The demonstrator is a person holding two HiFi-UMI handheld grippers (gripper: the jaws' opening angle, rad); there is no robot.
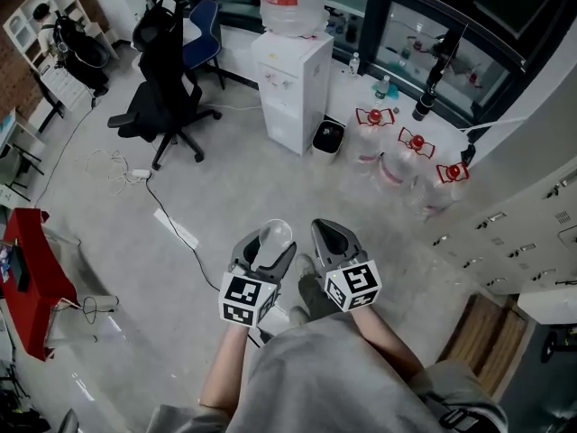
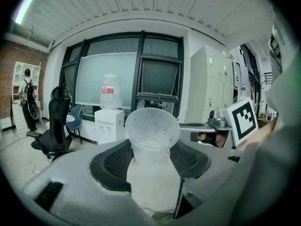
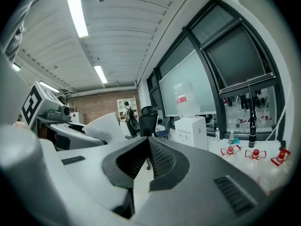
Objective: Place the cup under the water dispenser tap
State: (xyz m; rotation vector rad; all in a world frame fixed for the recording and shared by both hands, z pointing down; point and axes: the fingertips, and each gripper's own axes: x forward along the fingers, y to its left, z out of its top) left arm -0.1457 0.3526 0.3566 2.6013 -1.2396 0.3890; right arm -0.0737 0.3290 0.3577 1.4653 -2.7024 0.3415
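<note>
Looked like an office or lab workroom. Held a water dispenser (image 1: 290, 88) below dark-framed windows (image 1: 469, 16), a black swivel chair (image 1: 162, 97) left of the dispenser, spare water bottles (image 1: 401, 156) right of it, pale lockers (image 1: 518, 228) farther right, white shelving (image 1: 41, 16) on a brick wall (image 1: 11, 79) far to its left.

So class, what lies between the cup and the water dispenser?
Only bare floor, as the head view shows. The cup sits in the left hand-held gripper; the dispenser stands ahead.

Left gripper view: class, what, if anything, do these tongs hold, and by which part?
The left tongs hold a clear plastic cup by its lower body, near the base.
</note>
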